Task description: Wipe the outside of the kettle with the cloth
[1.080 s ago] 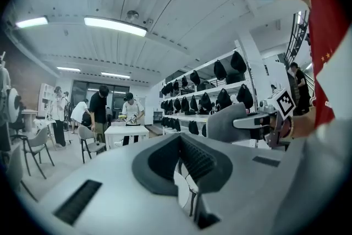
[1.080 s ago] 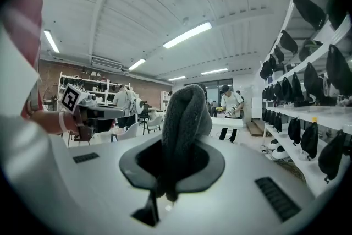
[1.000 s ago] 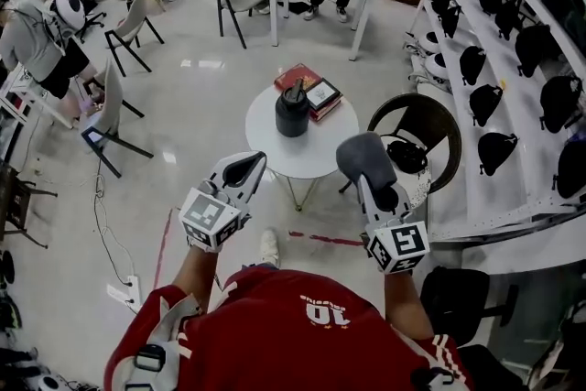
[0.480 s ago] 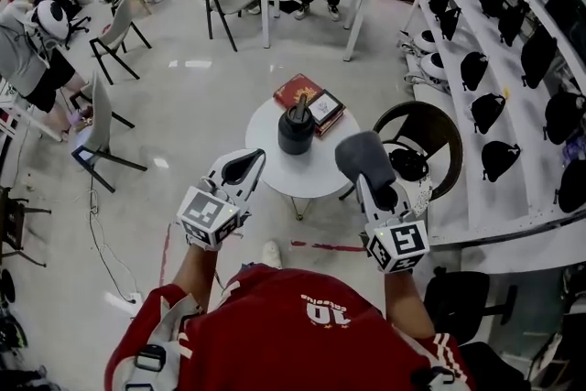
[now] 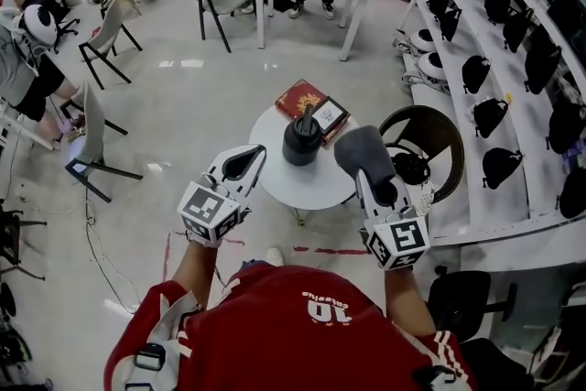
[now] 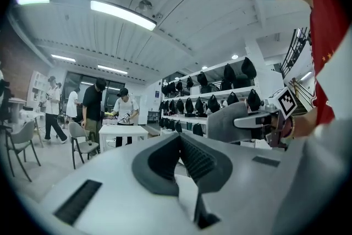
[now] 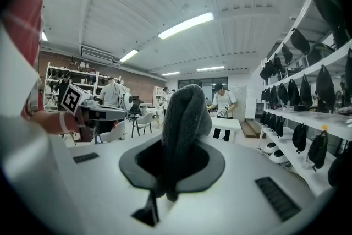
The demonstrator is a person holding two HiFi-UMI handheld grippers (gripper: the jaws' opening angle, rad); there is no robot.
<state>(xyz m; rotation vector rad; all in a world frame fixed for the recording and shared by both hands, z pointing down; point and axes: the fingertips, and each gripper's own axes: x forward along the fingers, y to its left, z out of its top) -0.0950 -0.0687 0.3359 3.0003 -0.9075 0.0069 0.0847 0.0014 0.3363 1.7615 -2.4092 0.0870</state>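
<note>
The right claw [image 5: 371,179] pinched the grey cloth [image 5: 359,149]; the left claw [image 5: 245,163] was pressed together, empty. Ahead of both claws, between them, the kettle [image 5: 301,140] stood on the round surface [image 5: 307,183]. This looked like the approach; next, the cloth must reach the kettle's side.

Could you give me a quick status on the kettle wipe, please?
Left gripper shut, empty. Right gripper shut on cloth, raised. Kettle on table, untouched. Books behind kettle, not in the way.
</note>
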